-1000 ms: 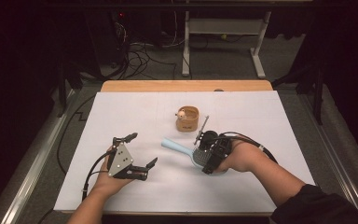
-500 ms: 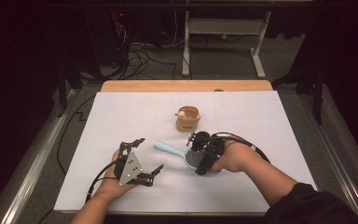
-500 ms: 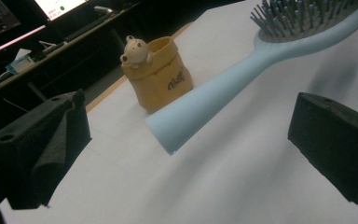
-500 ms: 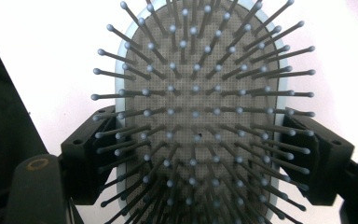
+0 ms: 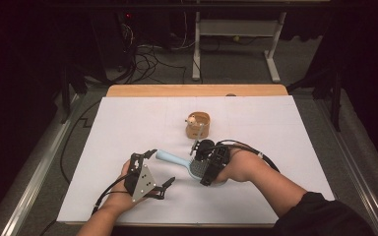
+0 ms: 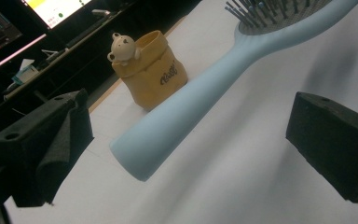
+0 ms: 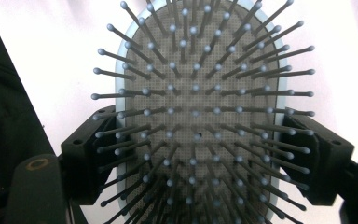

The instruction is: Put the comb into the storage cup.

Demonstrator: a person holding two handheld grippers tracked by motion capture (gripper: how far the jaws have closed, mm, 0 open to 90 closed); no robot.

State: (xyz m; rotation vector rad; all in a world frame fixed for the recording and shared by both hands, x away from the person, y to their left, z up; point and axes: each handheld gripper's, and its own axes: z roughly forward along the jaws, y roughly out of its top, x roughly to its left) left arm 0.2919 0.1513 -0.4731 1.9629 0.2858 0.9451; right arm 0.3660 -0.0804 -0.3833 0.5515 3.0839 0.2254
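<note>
The right tool grips the head of the light blue hairbrush by its edges. The left tool stands released, jaws flanking the handle tip without contact.

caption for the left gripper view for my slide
Pale blue hairbrush handle between open fingers, yellow bear pouch behind.

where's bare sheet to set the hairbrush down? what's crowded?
Free: the white sheet left of the yellow pouch, its far strip along the wooden edge, and the right side beyond the right gripper. Crowded: the near middle, where the hairbrush, held by its head, points its handle at the open left gripper, with the pouch just behind.
</note>
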